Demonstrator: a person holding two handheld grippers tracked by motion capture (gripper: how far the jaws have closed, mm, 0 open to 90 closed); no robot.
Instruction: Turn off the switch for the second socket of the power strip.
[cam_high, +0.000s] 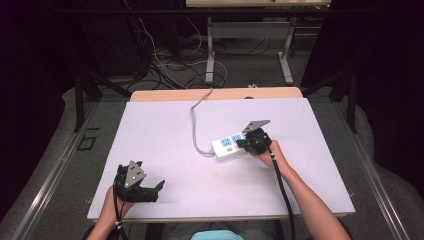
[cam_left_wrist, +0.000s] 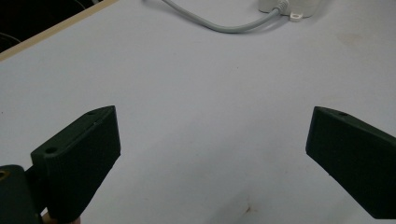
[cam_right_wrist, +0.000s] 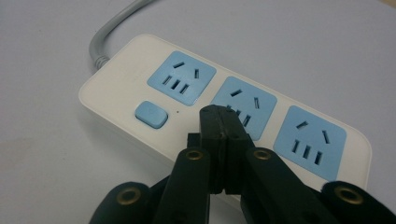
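A white power strip (cam_high: 227, 145) with blue sockets lies near the middle of the white table, its grey cable (cam_high: 195, 125) running toward the far edge. In the right gripper view the strip (cam_right_wrist: 140, 70) shows three blue sockets and a blue switch (cam_right_wrist: 151, 114). My right gripper (cam_right_wrist: 219, 116) is shut, with nothing between its jaws, its tips just over the middle socket (cam_right_wrist: 259, 105). In the high view that right gripper (cam_high: 248, 144) sits at the strip's right end. My left gripper (cam_high: 159, 187) rests open near the table's front left; in its own view the left gripper (cam_left_wrist: 210, 135) has bare table between its jaws.
The white table top (cam_high: 165, 125) has wide free room left of the strip and along the front. A wooden edge (cam_high: 165, 95) runs along the far side. Behind it are dark floor, loose cables (cam_high: 165, 65) and another table's legs (cam_high: 210, 55).
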